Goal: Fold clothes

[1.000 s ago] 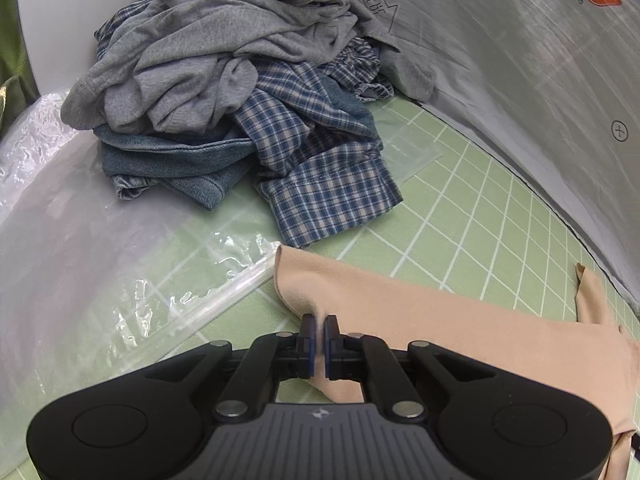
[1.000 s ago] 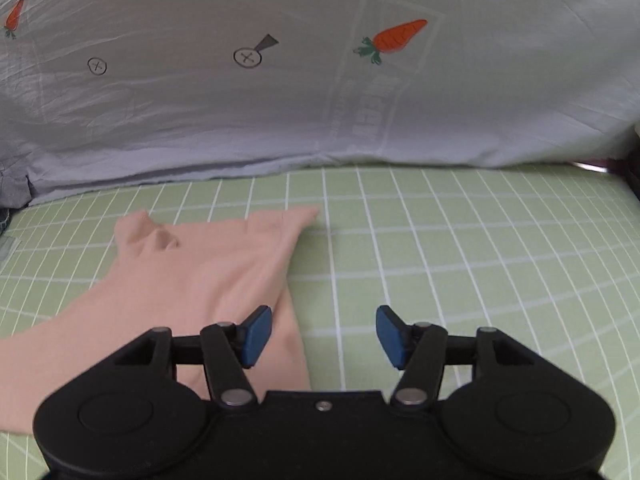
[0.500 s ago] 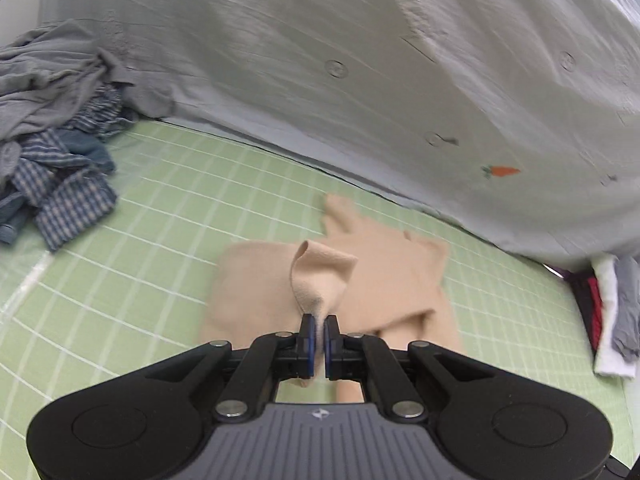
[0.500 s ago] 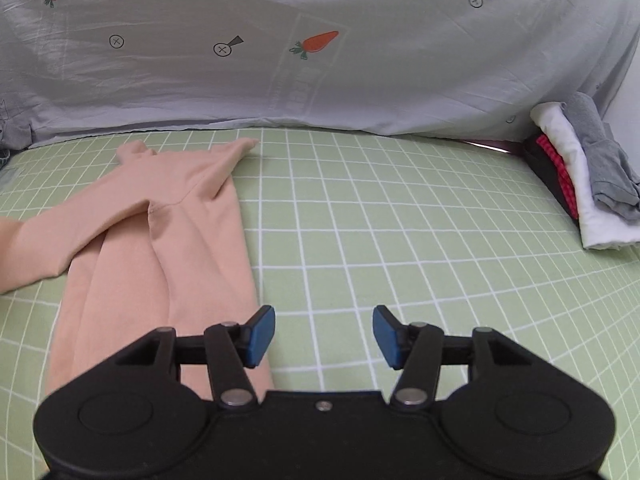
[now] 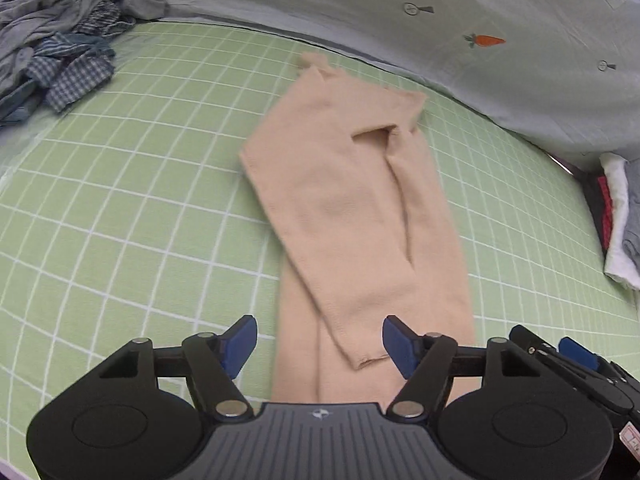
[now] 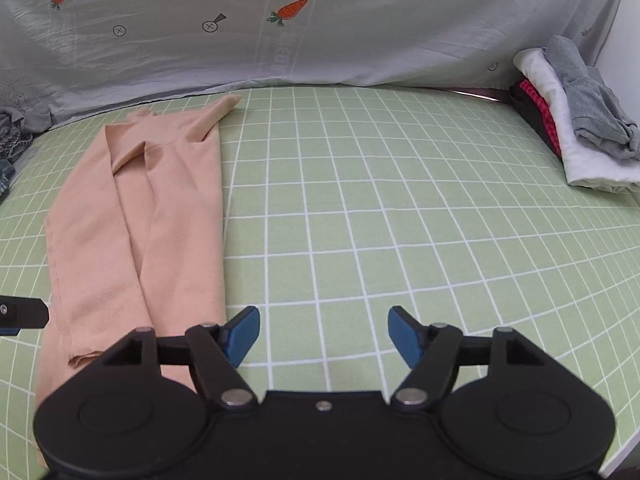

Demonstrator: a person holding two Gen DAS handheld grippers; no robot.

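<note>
1. The left gripper [image 5: 319,340] is hovering low over the near end of the peach garment [image 5: 360,216], its blue fingers [image 5: 239,340] spread wide and gripping nothing.
2. The right gripper [image 6: 324,332] is hanging over the bare green grid mat [image 6: 400,220] just right of the garment, its fingers likewise released and holding nothing.
3. The garment is lying flat on the mat, folded lengthwise, with one layer overlapping another.
4. Its near hem is disappearing behind the gripper bodies in both views.
5. A rumpled pile of clothes [image 5: 60,52] is sitting at the far left, cut off by the frame.
6. A folded stack [image 6: 576,120] is resting at the right edge, partly cropped.
7. The left view is slightly blurred.
</note>
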